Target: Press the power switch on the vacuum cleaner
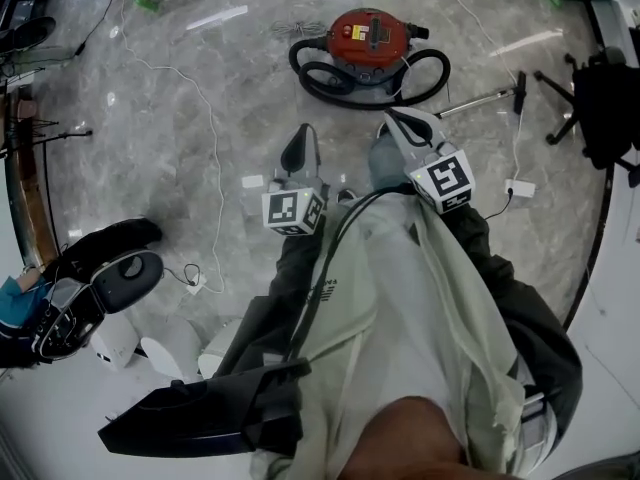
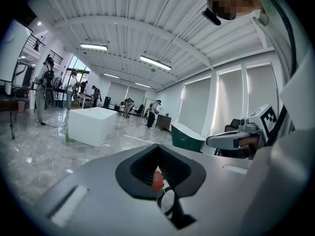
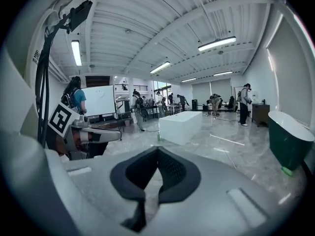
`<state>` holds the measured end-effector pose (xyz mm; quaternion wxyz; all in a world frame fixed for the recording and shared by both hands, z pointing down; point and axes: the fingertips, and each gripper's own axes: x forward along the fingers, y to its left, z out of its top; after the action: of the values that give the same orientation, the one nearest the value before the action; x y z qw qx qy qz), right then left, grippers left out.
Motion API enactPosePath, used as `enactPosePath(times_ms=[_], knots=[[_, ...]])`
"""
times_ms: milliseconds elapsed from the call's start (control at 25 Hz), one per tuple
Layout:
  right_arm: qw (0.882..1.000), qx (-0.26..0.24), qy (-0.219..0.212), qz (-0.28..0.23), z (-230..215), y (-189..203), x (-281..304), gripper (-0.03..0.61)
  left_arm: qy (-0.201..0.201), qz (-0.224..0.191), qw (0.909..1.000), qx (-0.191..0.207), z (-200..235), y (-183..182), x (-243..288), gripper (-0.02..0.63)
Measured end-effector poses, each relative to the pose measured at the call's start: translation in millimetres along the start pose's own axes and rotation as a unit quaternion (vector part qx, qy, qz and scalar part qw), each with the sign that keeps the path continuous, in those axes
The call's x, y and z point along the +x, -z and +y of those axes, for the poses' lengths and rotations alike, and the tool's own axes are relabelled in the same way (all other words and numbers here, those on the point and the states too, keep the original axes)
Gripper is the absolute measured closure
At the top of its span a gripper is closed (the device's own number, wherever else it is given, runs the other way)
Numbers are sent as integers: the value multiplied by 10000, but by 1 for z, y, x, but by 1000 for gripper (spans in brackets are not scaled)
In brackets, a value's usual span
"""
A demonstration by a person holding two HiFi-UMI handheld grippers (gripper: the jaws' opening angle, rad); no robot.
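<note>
The red vacuum cleaner [image 1: 368, 38] sits on the marble floor ahead of me, with its black hose [image 1: 330, 83] coiled around it and its metal wand [image 1: 480, 100] lying to the right. My left gripper [image 1: 299, 148] and right gripper [image 1: 403, 124] are held near my waist, well short of the vacuum and high above the floor. Both point forward with jaws shut and nothing between them. In the left gripper view the gripper [image 2: 158, 146] shows a bit of the red vacuum [image 2: 156, 180] through the gap behind its tips. The right gripper [image 3: 157, 150] looks out over the hall.
A white cable [image 1: 210, 138] runs across the floor on the left, and a white plug block [image 1: 519, 188] lies on the right. An office chair base [image 1: 585, 98] stands at the far right. Black devices [image 1: 110, 268] lie at the left. A white tub [image 2: 91, 126] and people stand further off.
</note>
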<state>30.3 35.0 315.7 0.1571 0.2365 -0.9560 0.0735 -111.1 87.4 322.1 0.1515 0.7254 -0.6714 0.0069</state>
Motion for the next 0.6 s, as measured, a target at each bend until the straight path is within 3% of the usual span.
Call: enactPosePath(times_ms=[320,600], knots=[[9998,-50,-184,93,-97,-14,13,580,-281,-8,9996,-76,-24,-27,71,611],[9999,113,2,93,-128,-11,18,580,-160,196,9997,-50,-27,-23,103,611]])
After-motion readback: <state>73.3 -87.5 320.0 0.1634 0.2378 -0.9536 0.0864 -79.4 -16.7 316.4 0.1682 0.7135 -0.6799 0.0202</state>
